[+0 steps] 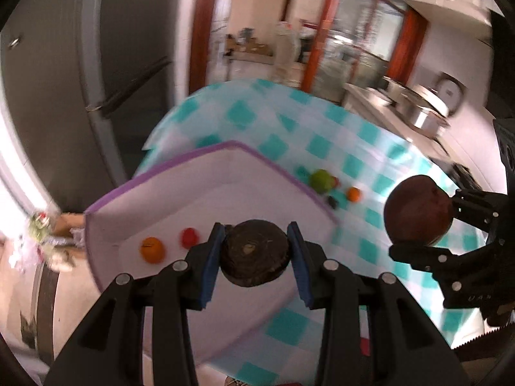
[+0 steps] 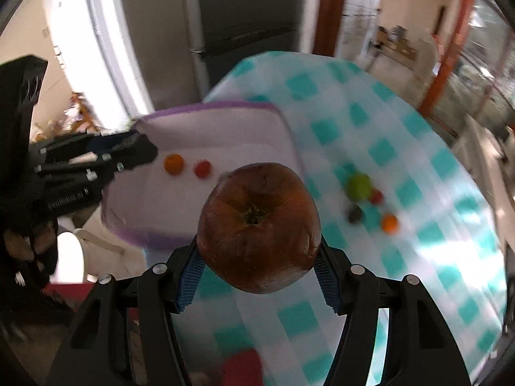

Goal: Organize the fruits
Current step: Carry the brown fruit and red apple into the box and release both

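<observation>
Clamping: left tongs [image 1: 254, 251] on dark disc fruit [image 1: 254, 252] | right tongs [image 2: 257, 267] on brown fruit [image 2: 259, 225], stem visible there only

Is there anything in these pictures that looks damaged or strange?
Yes. The fruit in the right gripper is a brown fruit, dull and wrinkled around its stem, so it looks spoiled. The left gripper holds a dark, flattened fruit over the white tray; it also looks shrivelled.

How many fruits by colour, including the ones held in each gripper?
Brown: 2, a flat dark brown fruit in the left gripper, a round brown fruit in the right gripper
Orange: 2
Red: 2
Green: 1
Dark: 1
Total: 8
</observation>
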Tool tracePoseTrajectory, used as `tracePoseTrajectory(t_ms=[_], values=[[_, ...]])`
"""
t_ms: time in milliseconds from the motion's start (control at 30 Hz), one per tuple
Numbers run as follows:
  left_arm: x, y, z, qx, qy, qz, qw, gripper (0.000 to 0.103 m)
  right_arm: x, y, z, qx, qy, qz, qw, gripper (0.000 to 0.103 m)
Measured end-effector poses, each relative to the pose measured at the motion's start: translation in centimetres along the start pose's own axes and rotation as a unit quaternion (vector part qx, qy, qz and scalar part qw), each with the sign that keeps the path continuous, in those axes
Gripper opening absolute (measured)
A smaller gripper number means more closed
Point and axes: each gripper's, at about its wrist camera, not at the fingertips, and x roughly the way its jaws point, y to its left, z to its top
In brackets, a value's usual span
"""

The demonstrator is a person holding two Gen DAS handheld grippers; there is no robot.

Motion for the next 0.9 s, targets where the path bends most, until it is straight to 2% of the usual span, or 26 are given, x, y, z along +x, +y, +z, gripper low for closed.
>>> tracePoseTrajectory(t_ms=[167, 367, 467, 567, 700, 900], values=[[2.2, 4.8, 0.5, -0.05, 0.023, 0.048, 0.9973, 0.041, 5.3, 2.2, 4.8, -0.04, 0.014, 0.041, 0.998, 0.061], [6.3, 9.2, 0.0, -0.104, 0.087, 0.076, 0.9878, 0.041, 12.9, 2.6, 7.6, -0.048, 0.082, 0.053, 0.994, 0.061], [8.9, 9.3, 0.4, -0.105, 0.118, 0.074, 0.9847, 0.041, 16.8, 1.8, 8.7, -0.031, 0.12, 0.048, 0.991, 0.061], [12.2, 8.3, 0.7, -0.085, 0.159, 0.064, 0.9814, 0.041, 20.4, 1.1, 9.8, -0.014, 0.151, 0.049, 0.987, 0.061], [15.5, 7.3, 0.1, -0.071, 0.205, 0.058, 0.9745, 0.041, 24.2, 0.6, 11.1, -0.009, 0.171, 0.043, 0.984, 0.061], [18.8, 7.7, -1.3, -0.06, 0.259, 0.059, 0.9622, 0.041, 28.2, 0.8, 11.1, -0.01, 0.199, 0.037, 0.979, 0.061]])
